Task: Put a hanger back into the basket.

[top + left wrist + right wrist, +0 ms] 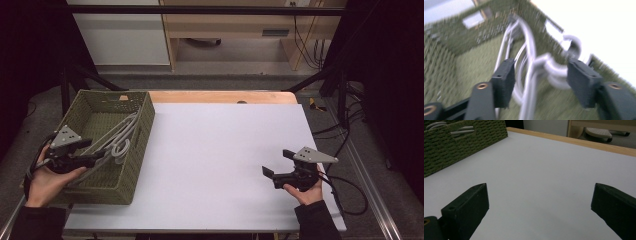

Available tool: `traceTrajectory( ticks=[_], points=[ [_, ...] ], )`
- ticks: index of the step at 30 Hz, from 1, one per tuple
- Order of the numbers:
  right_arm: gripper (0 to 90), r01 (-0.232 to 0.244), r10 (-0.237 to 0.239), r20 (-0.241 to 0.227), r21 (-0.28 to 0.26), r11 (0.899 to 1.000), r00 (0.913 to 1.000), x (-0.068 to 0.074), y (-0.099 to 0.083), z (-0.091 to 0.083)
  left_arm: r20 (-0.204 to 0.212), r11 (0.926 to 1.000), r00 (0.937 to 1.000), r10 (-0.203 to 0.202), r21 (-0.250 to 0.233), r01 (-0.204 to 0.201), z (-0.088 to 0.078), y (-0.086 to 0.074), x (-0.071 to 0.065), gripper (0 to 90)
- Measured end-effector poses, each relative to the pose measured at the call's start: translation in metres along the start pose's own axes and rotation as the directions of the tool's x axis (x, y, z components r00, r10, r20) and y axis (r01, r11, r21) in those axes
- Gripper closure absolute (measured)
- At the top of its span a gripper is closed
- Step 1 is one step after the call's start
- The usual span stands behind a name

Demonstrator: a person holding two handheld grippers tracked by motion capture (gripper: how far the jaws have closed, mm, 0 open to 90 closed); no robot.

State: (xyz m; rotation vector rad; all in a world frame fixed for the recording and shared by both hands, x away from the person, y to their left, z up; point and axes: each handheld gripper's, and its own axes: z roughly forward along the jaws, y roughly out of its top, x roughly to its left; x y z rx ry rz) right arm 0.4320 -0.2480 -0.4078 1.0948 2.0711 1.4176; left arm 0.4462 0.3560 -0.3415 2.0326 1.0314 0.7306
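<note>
- The left gripper [97, 156], jaws spread and pinching nothing, is sitting in the green woven basket [131, 165] at the table's left, straddling the pale grey plastic hangers [120, 137]; pulling away, a pad risks snagging a hook and dragging them out.
- The right gripper [539, 212], jaws spread and empty, is hovering over the white tabletop [225, 150] at near right; little is threatening there.

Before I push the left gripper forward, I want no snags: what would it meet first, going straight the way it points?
The grey hangers in the basket, lying between its open fingers; beyond them, probably the basket's far wall.
</note>
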Motion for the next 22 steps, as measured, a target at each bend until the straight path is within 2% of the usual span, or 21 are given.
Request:
traceTrajectory(
  ticks=[2, 3, 5, 7, 9, 12, 15, 16, 18, 22],
  points=[
    [1.8, -0.001, 0.000, -0.006, -0.004, 1.000, 1.0000, 0.000, 0.000, -0.001, 0.020, 0.9980, 0.9998, -0.008, -0.062, 0.009, -0.001, 0.004, -0.008, 32.6],
    [1.8, -0.007, 0.007, -0.004, -0.014, 1.000, 1.0000, 0.000, 0.000, -0.001, 0.042, 0.9962, 0.9991, -0.008, -0.086, 0.012, -0.001, 0.005, -0.013, 27.3],
    [1.8, -0.005, 0.005, -0.004, -0.016, 1.000, 1.0000, 0.000, 0.000, -0.001, 0.077, 0.9923, 0.9970, -0.011, -0.122, 0.020, 0.000, 0.007, -0.022, 24.8],
    [1.7, -0.010, 0.010, -0.004, -0.023, 1.000, 0.9999, 0.000, 0.001, -0.003, 0.101, 0.9893, 0.9949, -0.010, -0.144, 0.024, 0.002, 0.009, -0.032, 17.9],
    [1.6, -0.026, 0.026, -0.005, -0.038, 0.999, 0.9996, 0.000, 0.002, -0.004, 0.145, 0.9851, 0.9893, -0.017, -0.167, 0.041, 0.004, 0.010, -0.043, 14.7],
    [1.6, -0.019, 0.018, -0.013, -0.045, 0.999, 0.9998, -0.001, 0.002, -0.006, 0.175, 0.9783, 0.9844, -0.014, -0.201, 0.049, 0.008, 0.009, -0.058, 13.0],
    [1.6, -0.030, 0.029, -0.013, -0.064, 0.998, 0.9995, -0.001, 0.003, -0.008, 0.198, 0.9745, 0.9802, -0.003, -0.219, 0.047, 0.014, 0.007, -0.070, 11.5],
    [1.6, -0.027, 0.026, -0.013, -0.068, 0.997, 0.9996, -0.001, 0.003, -0.009, 0.203, 0.9758, 0.9792, -0.001, -0.214, 0.046, 0.015, 0.006, -0.073, 11.2],
    [1.6, -0.025, 0.025, -0.011, -0.075, 0.997, 0.9996, -0.002, 0.003, -0.010, 0.197, 0.9738, 0.9805, 0.005, -0.224, 0.040, 0.019, 0.004, -0.078, 11.0],
    [1.6, -0.029, 0.028, -0.010, -0.089, 0.996, 0.9996, -0.002, 0.004, -0.013, 0.214, 0.9761, 0.9768, 0.007, -0.214, 0.039, 0.024, 0.001, -0.082, 10.8]
  ],
)
